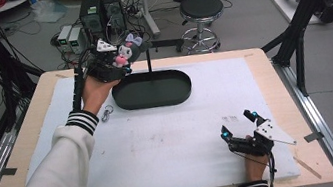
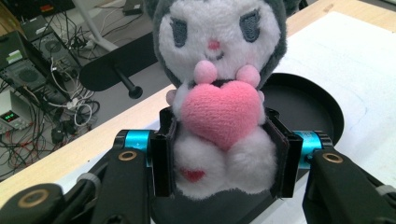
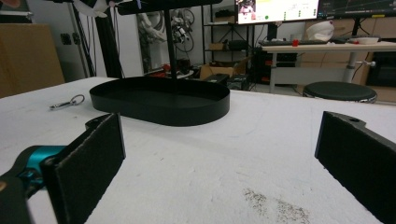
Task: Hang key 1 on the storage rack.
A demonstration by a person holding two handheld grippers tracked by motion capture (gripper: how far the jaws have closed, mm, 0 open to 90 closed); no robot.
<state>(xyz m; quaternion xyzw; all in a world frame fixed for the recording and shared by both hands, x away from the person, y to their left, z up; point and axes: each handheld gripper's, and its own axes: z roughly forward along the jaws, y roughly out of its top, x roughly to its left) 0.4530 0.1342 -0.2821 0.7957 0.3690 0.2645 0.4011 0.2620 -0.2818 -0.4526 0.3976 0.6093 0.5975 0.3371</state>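
A: Nearest the lens in the left gripper view, what are we seeing?

B: We are seeing the left gripper [image 2: 219, 154] clenched on a plush toy [image 2: 219, 93]. Its two fingers [image 2: 161, 154] are pressing the toy's lower body from either side, just below the pink heart it is hugging. The toy is standing upright between them, its long axis running up and away from the fingers, its face turned to the camera.

A: And where is it lying relative to the black tray?

B: In the high view we are finding the left gripper [image 1: 111, 61] holding the plush toy [image 1: 125, 53] in the air at the tray's [image 1: 153, 90] far-left end, over the rim rather than over the middle. The tray's oval floor is stretching away to the right of the toy, with a thin black post rising from its far side. We are judging that a move toward the tray turns on that short offset.

A: Which hand is nearer?

B: The left, plainly. The right gripper [image 1: 243, 129] is resting on the white table [image 1: 172, 143] near the front-right, well apart from the tray, its fingers [image 3: 88, 158] spread wide and holding nothing. A small key ring [image 1: 107, 114] is lying just beside the left wrist.
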